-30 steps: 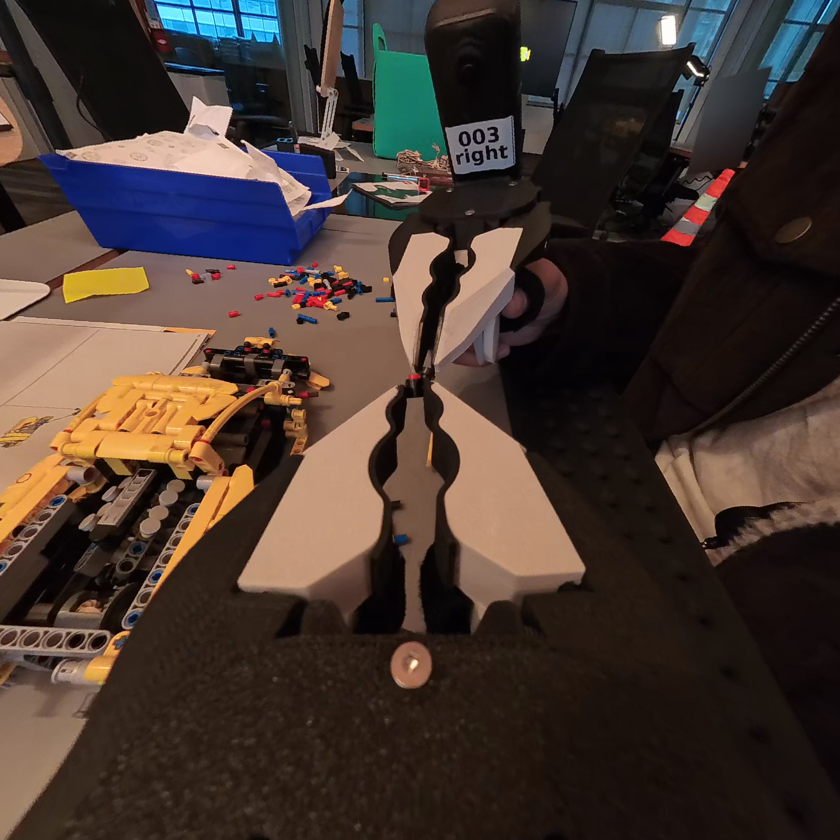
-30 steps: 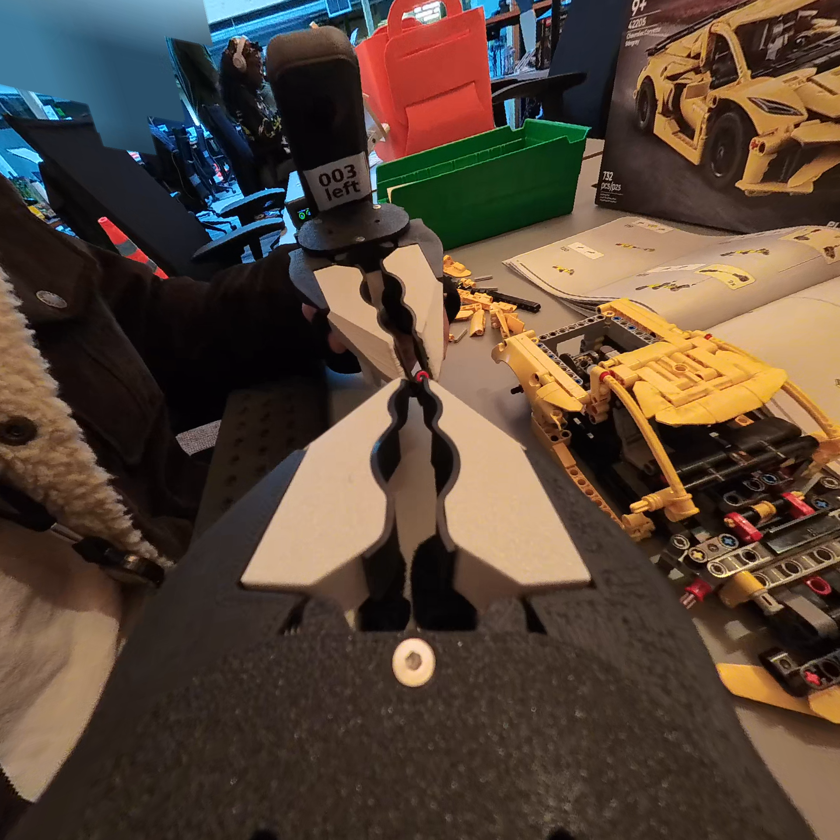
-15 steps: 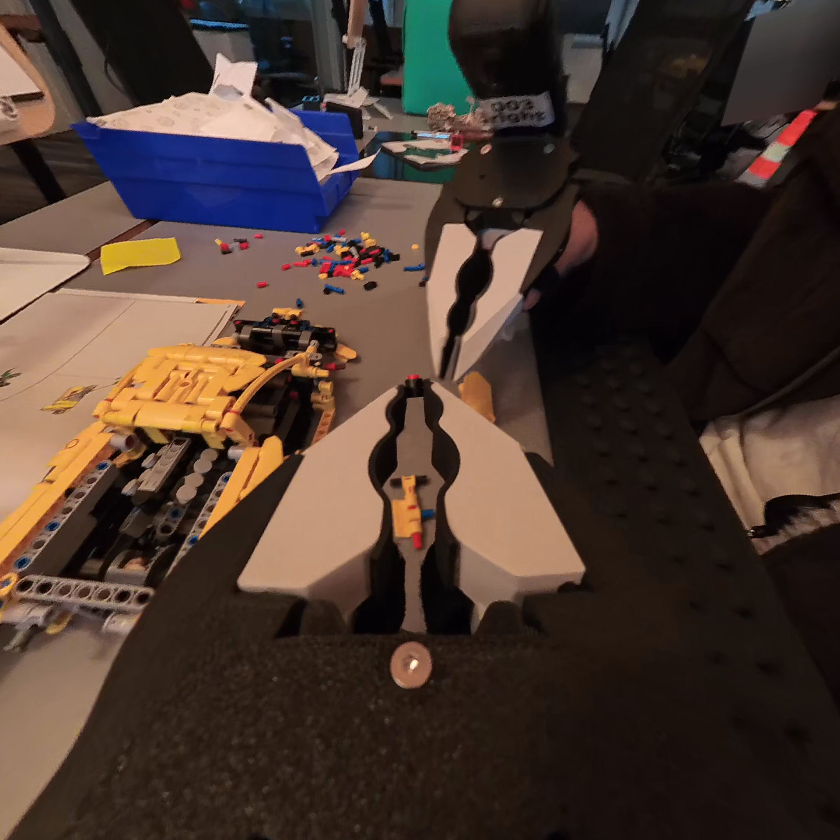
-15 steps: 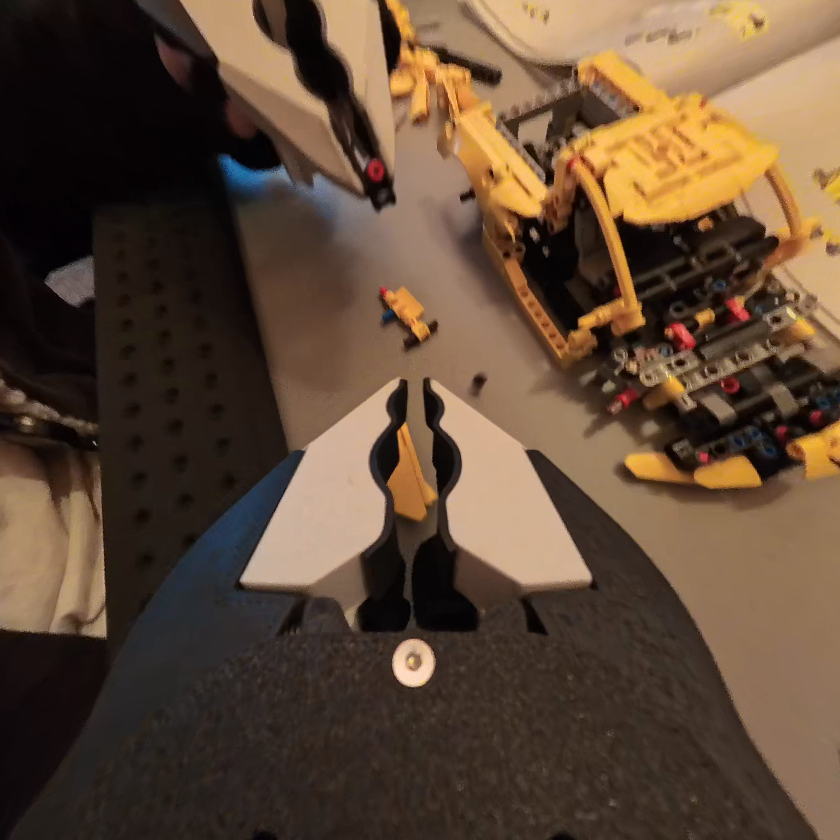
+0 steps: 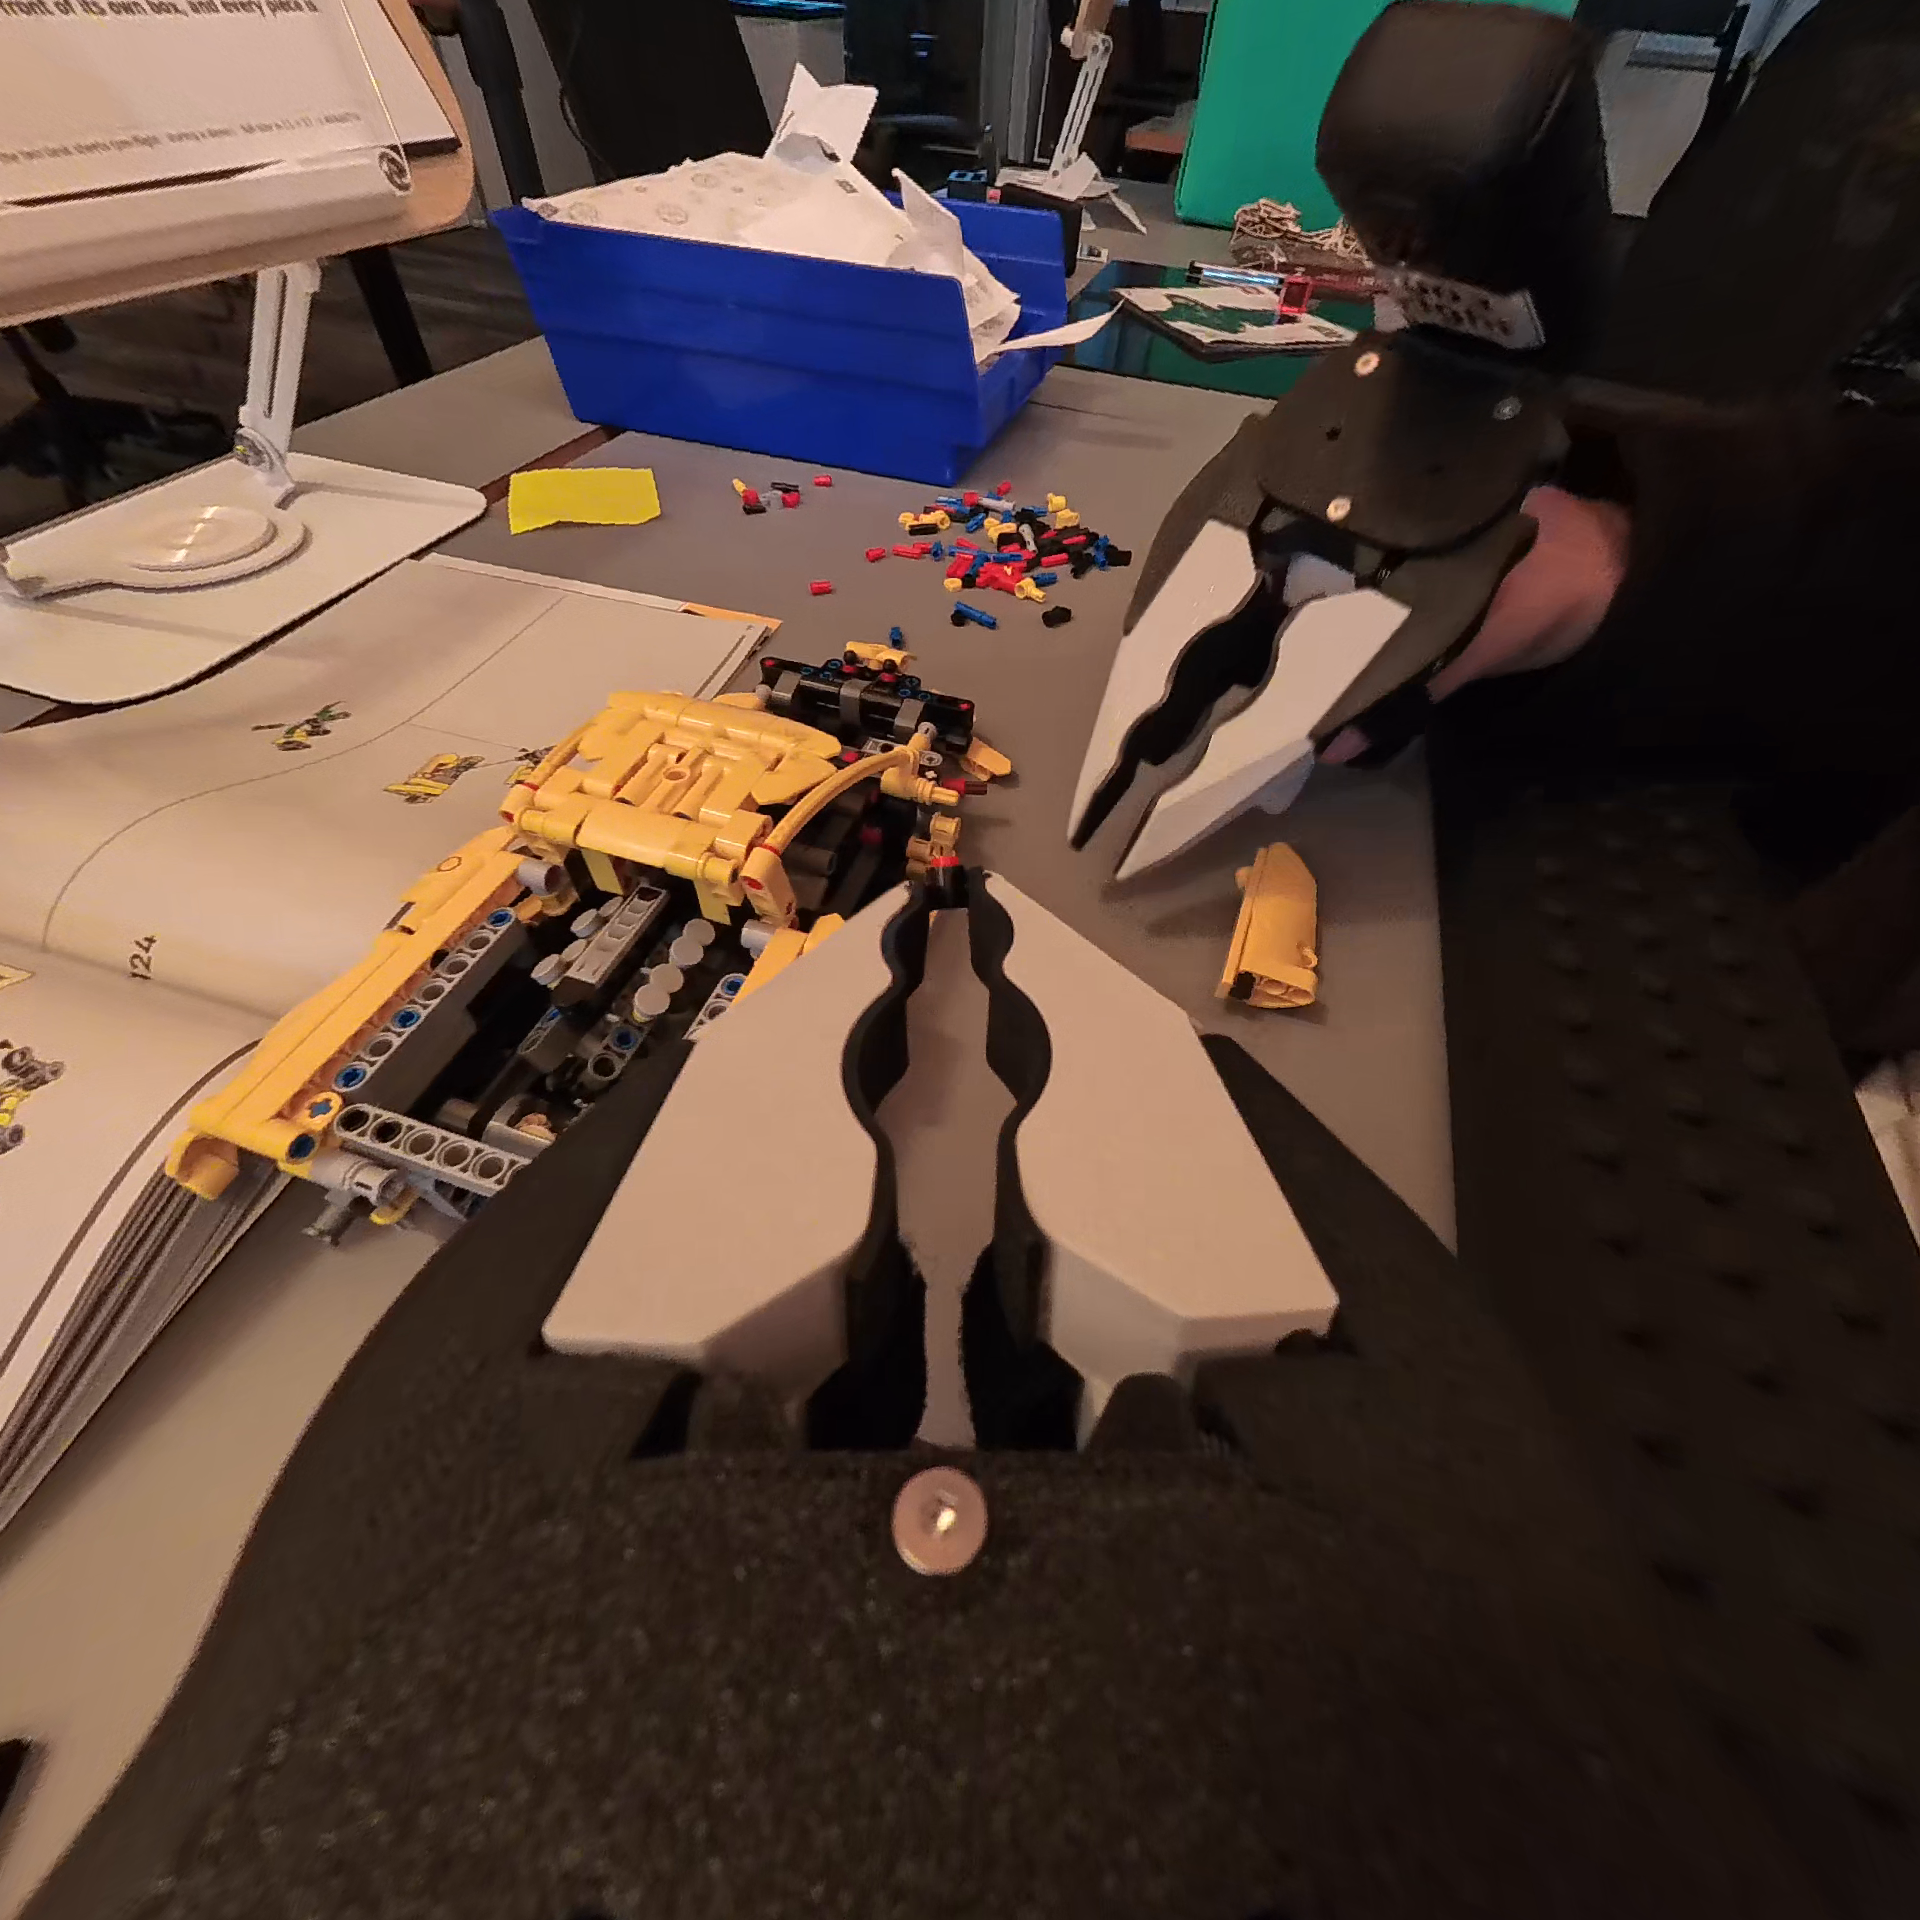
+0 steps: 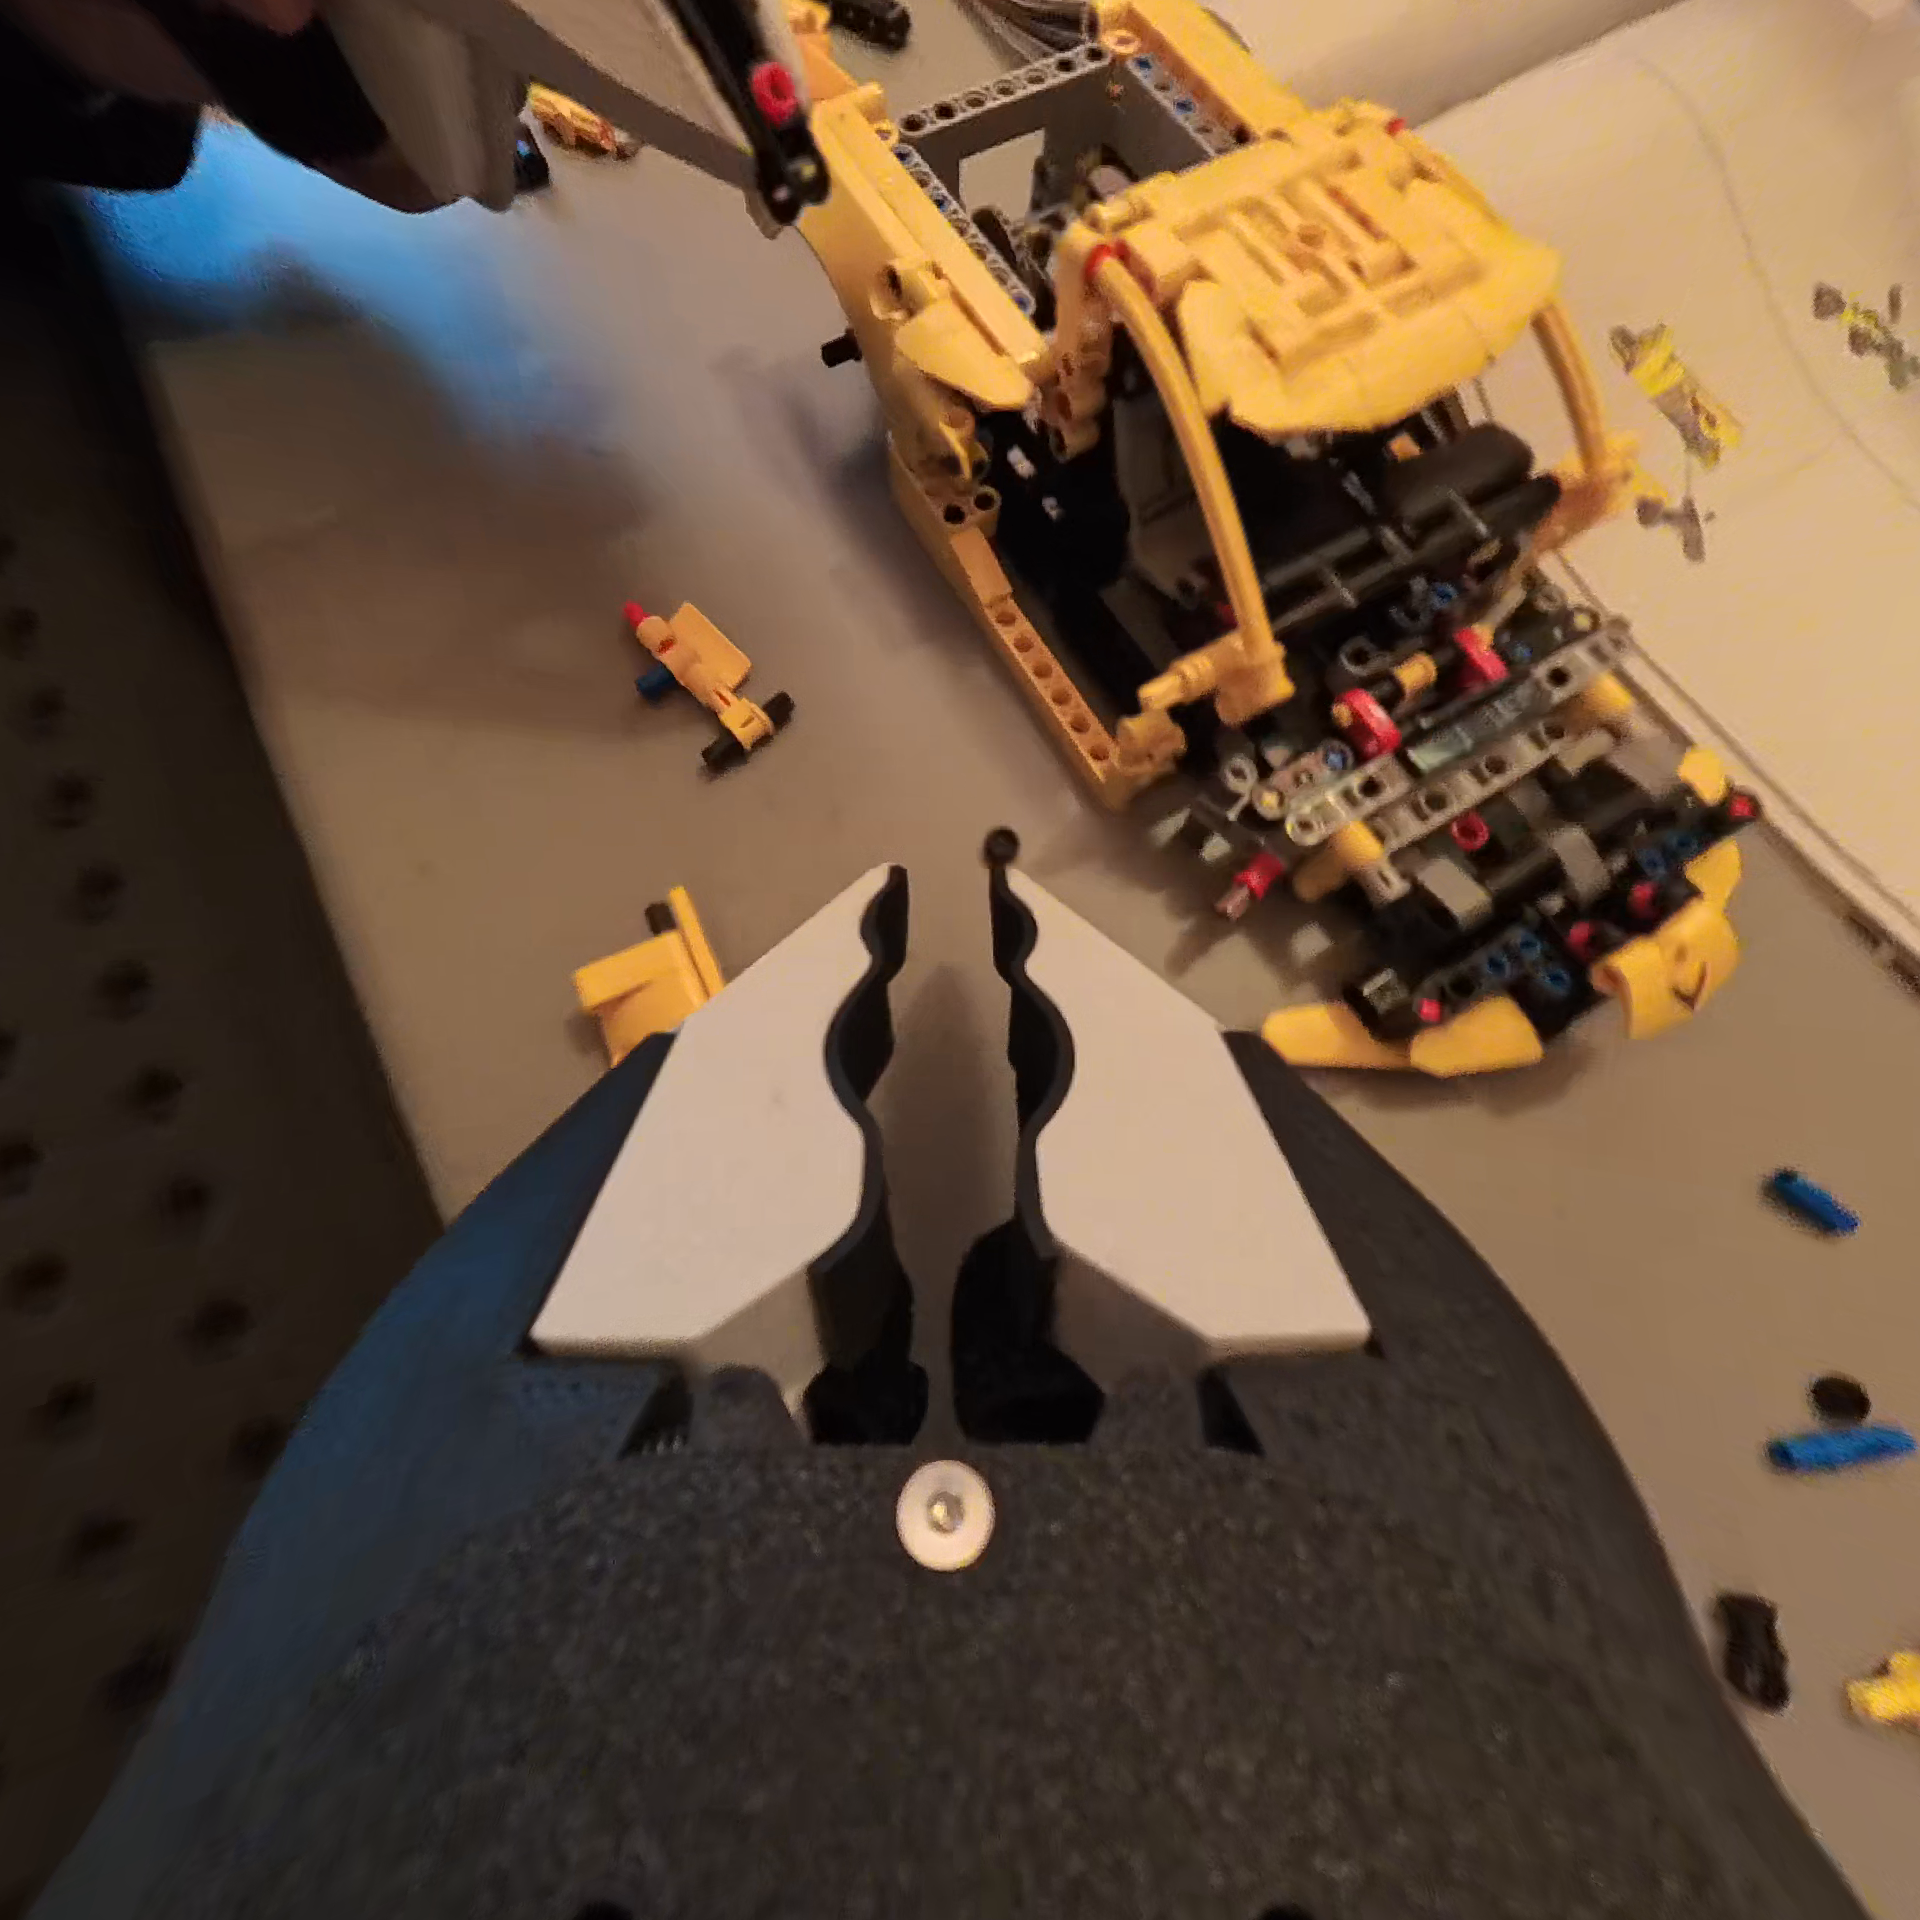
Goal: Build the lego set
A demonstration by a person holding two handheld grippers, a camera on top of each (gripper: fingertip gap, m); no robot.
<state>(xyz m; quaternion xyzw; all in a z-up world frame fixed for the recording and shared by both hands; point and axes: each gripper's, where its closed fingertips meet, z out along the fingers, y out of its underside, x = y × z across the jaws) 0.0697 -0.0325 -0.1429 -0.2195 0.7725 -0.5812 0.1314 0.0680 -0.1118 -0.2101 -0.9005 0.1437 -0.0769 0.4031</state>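
The half-built yellow car (image 5: 644, 862) stands on the grey table beside the open instruction booklet (image 5: 260, 790); it also shows in the right wrist view (image 6: 1299, 343). My left gripper (image 5: 948, 885) is shut on a small black-and-red pin piece (image 5: 943, 871) next to the car's side, and shows at the top of the right wrist view (image 6: 781, 182). My right gripper (image 6: 945, 873) is open and empty, low over the table, also seen in the left wrist view (image 5: 1103, 852). A yellow panel (image 6: 639, 977) lies just left of it (image 5: 1273, 930). A small yellow sub-assembly (image 6: 696, 675) and a black pin (image 6: 1001, 844) lie ahead.
A blue bin (image 5: 790, 353) of paper stands at the back, with a pile of small loose parts (image 5: 1008, 551) in front of it. A white stand base (image 5: 218, 540) and a yellow scrap (image 5: 582, 499) are at the left. A black perforated mat (image 5: 1662, 1143) borders the table. Blue pins (image 6: 1813, 1216) lie at the right. There is about 11 centimeters between the tips of the two grippers.
The two grippers have parted. My right gripper dropped to the table, opened and let go of the yellow panel. My left gripper moved to the car with the pin piece.
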